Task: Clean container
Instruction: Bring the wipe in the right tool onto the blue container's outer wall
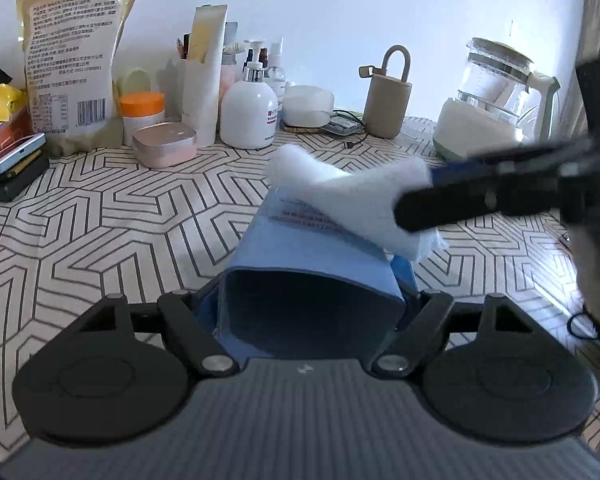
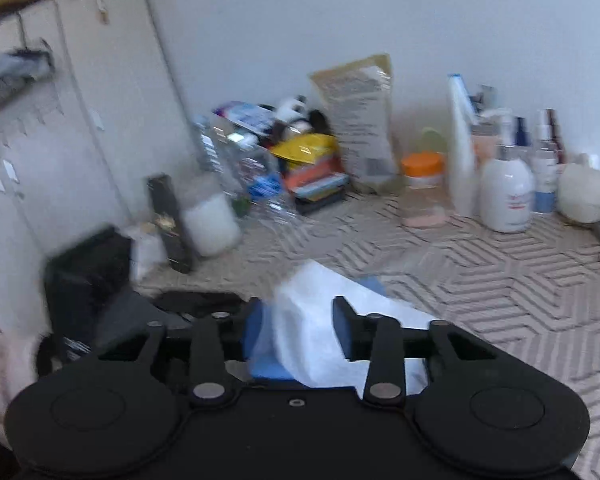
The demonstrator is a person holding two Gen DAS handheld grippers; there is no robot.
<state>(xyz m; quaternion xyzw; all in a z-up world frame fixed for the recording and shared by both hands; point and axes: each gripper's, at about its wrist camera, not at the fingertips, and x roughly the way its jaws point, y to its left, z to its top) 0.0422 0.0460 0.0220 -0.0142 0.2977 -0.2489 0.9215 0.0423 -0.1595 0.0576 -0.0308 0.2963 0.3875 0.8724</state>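
left wrist view: the left gripper (image 1: 312, 300) was clamped on a blue container (image 1: 300, 256), held on its side above the patterned tablecloth (image 1: 100, 220), open mouth toward the camera. a white wipe (image 1: 356, 200) pressed on its upper wall.

right wrist view, blurred: the right gripper (image 2: 300, 328) was closed on the white wipe (image 2: 308, 332), against the blue container (image 2: 272, 368).

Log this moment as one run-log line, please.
stage: wiping | left gripper: shut on blue container, lying sideways | right gripper: shut on white wipe, on container's outer wall | table: cluttered
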